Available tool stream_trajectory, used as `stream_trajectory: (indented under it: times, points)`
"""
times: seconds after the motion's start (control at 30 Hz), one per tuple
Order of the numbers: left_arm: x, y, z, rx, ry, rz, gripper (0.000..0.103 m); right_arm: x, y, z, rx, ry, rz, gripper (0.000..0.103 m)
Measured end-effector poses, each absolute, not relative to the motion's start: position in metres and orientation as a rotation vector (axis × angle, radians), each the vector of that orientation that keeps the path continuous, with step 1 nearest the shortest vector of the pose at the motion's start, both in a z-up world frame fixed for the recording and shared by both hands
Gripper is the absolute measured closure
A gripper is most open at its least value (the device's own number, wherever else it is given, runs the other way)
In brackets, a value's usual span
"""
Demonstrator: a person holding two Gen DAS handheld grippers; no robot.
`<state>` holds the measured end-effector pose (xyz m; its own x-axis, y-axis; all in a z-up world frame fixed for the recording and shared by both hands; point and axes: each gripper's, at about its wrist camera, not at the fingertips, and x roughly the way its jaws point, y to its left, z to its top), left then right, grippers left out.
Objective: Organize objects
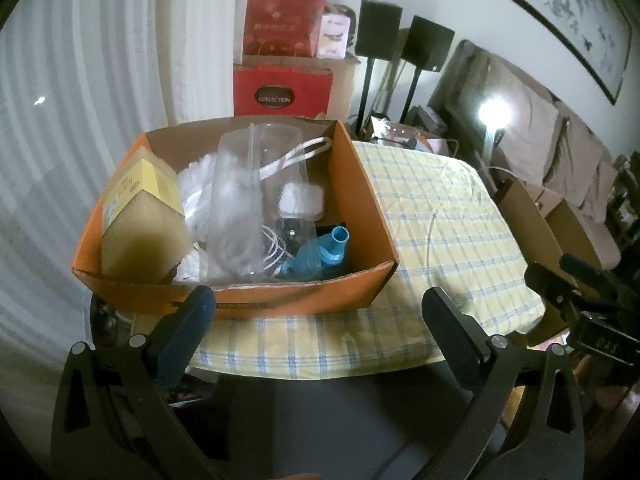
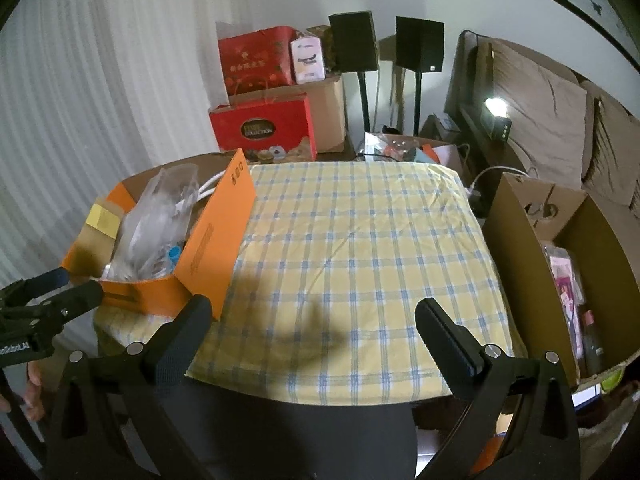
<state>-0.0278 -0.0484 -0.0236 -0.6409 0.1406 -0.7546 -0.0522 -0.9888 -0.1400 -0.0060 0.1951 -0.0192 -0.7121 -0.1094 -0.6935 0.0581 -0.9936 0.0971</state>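
Hovering with jaws spread and empty, left gripper [image 1: 318,312] and right gripper [image 2: 314,320] faced the checked tablecloth [image 2: 360,240]; objects sat gathered inside the orange box [image 1: 304,300], apparently already sorted.

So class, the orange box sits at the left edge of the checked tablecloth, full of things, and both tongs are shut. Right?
Not quite: both tongs are open and empty, the left tongs in the left wrist view, the right tongs in the right. The orange box and checked tablecloth are as stated.

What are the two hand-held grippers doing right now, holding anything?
Left hand-held gripper: open, holding nothing, near the orange box.
Right hand-held gripper: open, empty, over the checked cloth.
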Motion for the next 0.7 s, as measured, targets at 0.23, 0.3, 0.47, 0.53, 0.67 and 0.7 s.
stream_trajectory:
  times: [0.23, 0.3, 0.47, 0.53, 0.67, 0.7]
  points:
    - [-0.0268, -0.0485, -0.0249, -1.278, -0.163, 2.765, 0.000, -0.0010, 0.1967, -0.0187, 1.148, -0.100, -2.836, 0.001]
    - [-0.0263, -0.0479, -0.0247, -1.279, -0.158, 2.773, 0.000, 0.0002, 0.1956, -0.0183, 1.145, -0.097, -2.837, 0.001]
    - [-0.0252, -0.0490, -0.0232, -1.276, -0.156, 2.788, 0.000, 0.0008, 0.1943, -0.0181, 1.143, -0.091, -2.836, 0.001]
    - [-0.0248, -0.0496, -0.0217, -1.271, -0.146, 2.805, 0.000, 0.0008, 0.1942, -0.0181, 1.143, -0.091, -2.837, 0.000]
    - [-0.0248, -0.0519, -0.0196, -1.265, -0.137, 2.827, 0.000, 0.0010, 0.1921, -0.0177, 1.144, -0.084, -2.839, 0.001]
    - [-0.0246, -0.0528, -0.0193, -1.265, -0.140, 2.830, 0.000, 0.0010, 0.1920, -0.0177, 1.143, -0.084, -2.839, 0.000]
